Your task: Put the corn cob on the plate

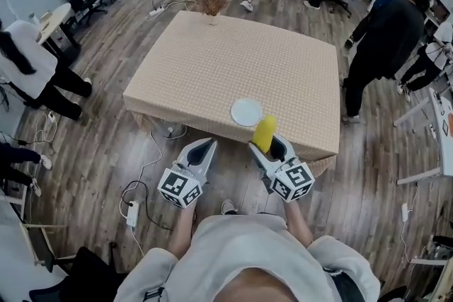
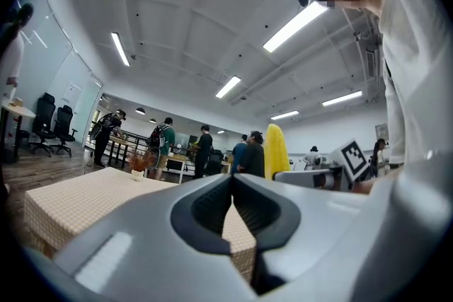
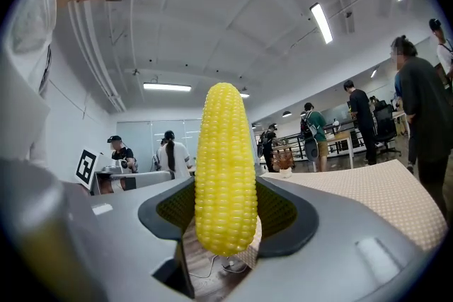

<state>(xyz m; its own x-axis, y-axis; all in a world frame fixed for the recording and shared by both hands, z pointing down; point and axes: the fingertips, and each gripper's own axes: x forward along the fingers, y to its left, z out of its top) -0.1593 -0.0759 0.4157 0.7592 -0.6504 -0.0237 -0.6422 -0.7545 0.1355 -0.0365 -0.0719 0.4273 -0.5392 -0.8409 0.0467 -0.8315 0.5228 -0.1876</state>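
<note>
Right, the corn cob (image 1: 265, 133) is in your right tongs (image 1: 272, 148), clamped near its lower end & standing upright, tip up. In the right gripper view the pads press on both sides of it. Your left tongs (image 1: 200, 151) are closed together w/ nothing between them. The white plate (image 1: 246, 112) sits on the cloth-covered surface (image 1: 212, 60), near the front edge, just ahead of the cob & a bit to its left, w/ nothing on it. The cob is in the air at the surface's edge, not over the plate yet.

Step in hand, as I read it: carry & place. Bring the cob over the plate's middle, not its rim. Tip the tongs fwd so the cob goes from upright to lying flat, low over the plate, before you let go. Dropped upright it'll prob topple & roll off, since it's round. Open only once it rests on the plate. The plate is close to the edge, so don't nudge it w/ a jaw. The left tongs aren't needed, so hold them clear.
</note>
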